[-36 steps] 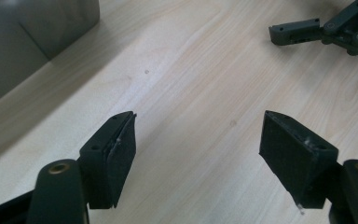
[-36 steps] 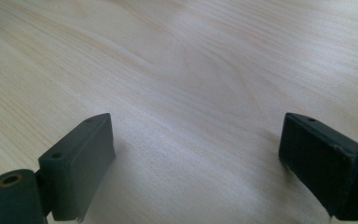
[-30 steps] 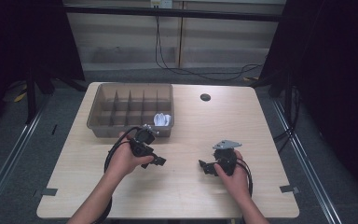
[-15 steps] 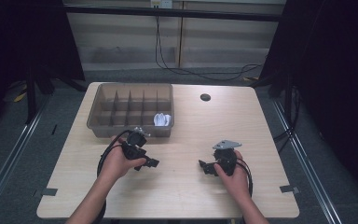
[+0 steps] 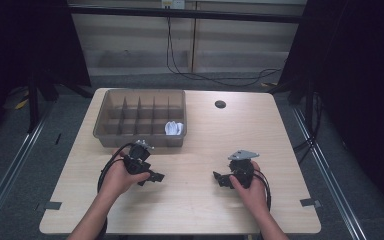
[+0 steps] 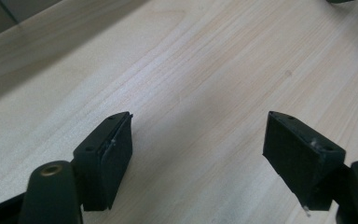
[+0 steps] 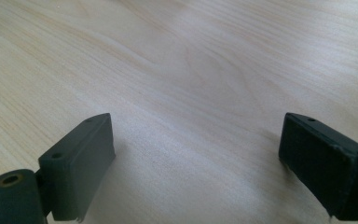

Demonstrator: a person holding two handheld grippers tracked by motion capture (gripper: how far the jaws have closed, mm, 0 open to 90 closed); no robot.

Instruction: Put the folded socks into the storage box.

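Grippers rest low on the bench (image 5: pixel 190 200), left gripper (image 5: pixel 152 176) and right gripper (image 5: pixel 220 178) both with jaws released, empty. Next likely: reaching the divided tray (image 5: pixel 107 131) at upper left.

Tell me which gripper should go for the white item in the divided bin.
Left. The left gripper is open and sits just in front of the divided bin, nearer the white item; the right gripper lies farther away.

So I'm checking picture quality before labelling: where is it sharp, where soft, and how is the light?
High view: even light on the table, dark surroundings, white item in the divided bin slightly overexposed. Left gripper view: left hand-held gripper pads sharp, far table corner soft and shaded. Right gripper view: right hand-held gripper casts soft shadows, wood grain washed out by bright light.
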